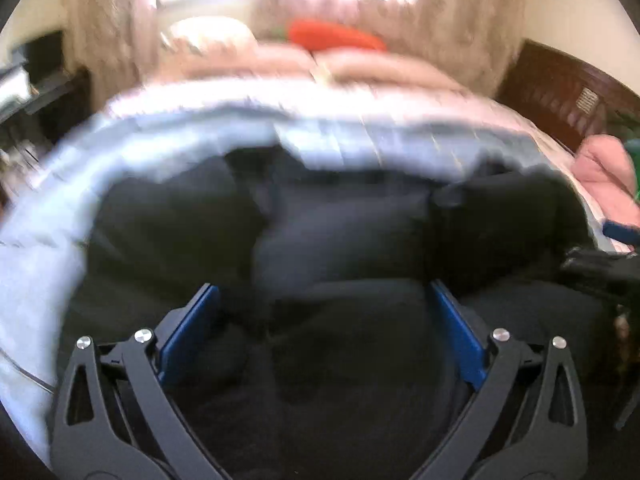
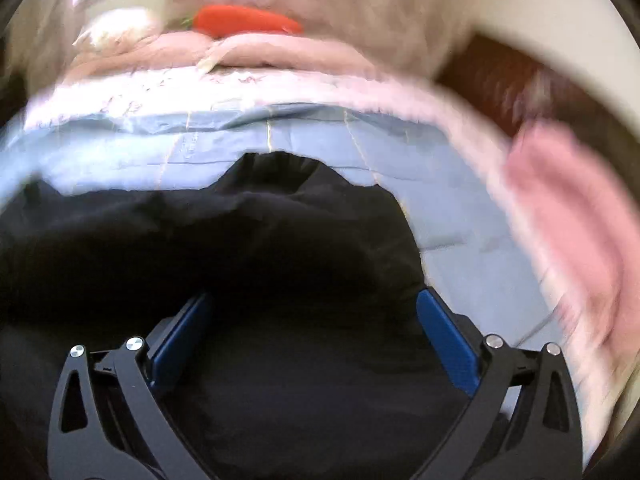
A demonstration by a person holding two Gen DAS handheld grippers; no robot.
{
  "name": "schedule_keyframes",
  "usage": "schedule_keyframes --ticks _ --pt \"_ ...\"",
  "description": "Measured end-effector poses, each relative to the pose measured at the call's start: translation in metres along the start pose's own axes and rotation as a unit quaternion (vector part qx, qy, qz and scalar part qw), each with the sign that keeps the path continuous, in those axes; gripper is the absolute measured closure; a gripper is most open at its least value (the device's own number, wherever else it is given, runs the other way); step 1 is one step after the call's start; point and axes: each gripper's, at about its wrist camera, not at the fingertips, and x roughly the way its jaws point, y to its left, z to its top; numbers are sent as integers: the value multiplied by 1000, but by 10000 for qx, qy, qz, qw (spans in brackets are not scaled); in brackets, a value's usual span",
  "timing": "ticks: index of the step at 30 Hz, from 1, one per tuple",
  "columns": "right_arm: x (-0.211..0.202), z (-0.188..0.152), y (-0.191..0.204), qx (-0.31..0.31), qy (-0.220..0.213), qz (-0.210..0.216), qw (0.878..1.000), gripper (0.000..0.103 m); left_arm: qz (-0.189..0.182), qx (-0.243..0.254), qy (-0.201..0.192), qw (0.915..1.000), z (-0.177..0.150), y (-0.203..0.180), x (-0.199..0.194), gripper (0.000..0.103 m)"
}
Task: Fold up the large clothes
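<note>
A large black garment (image 1: 340, 232) lies bunched on a pale blue bedspread (image 1: 168, 136); it also fills the lower right wrist view (image 2: 260, 240). My left gripper (image 1: 326, 292) hangs just above the garment with its blue pads (image 1: 192, 320) wide apart and nothing between them. My right gripper (image 2: 316, 300) is also open over the garment near its right edge, with bare bedspread (image 2: 460, 208) to its right. The other gripper's blue tip and a black-gloved hand (image 1: 600, 268) show at the right edge of the left wrist view. Both views are motion-blurred.
A pink quilt (image 2: 280, 52) and an orange carrot-shaped cushion (image 2: 248, 20) lie at the far side of the bed. A pink cloth (image 2: 568, 216) lies at the right. A dark wooden headboard (image 1: 560, 84) stands on the right, dark furniture (image 1: 44, 76) on the left.
</note>
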Motion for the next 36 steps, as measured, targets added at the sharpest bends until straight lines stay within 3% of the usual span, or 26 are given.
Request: schedule_keyframes --ticks 2,5,7,10,12,14,16,19,22,25,30,36 --pt "7 -7 -22 935 167 369 9948 1 16 -34 -29 10000 4 -1 1 2" --pt "-1 4 -33 813 392 401 9951 1 -4 -118 210 9997 18 -1 -8 2" --pt "-22 12 -51 1054 512 580 9914 1 31 -277 192 9994 28 2 -29 2" --pt "-70 2 -89 1753 95 1080 9785 1 123 -375 -490 9980 42 12 -101 2" --pt "-93 -12 -110 1868 17 1256 9743 1 380 -312 -689 9964 43 18 -133 2" --pt "-104 -28 -123 1708 363 1086 9786 1 726 -173 -424 9963 34 26 -154 2" --pt "-115 -57 -129 1597 831 806 9804 1 1271 -1 100 9918 12 33 -165 2" --pt "-143 -111 -133 1848 1352 615 9715 1 1714 63 781 9821 -27 41 -178 2" --pt "-165 -156 -117 1869 1704 763 9645 1 1618 -37 1255 9788 -72 46 -197 2" --pt "-174 -183 -93 1676 1999 861 9615 1 1646 -96 1793 9699 -101 40 -200 2" --pt "-168 -212 -60 1783 2497 1239 9437 1 1396 -492 2027 9680 -126 33 -190 2" --pt "-161 -213 -45 2254 2776 1472 9222 1 1546 -579 2135 9629 -132 32 -180 2"
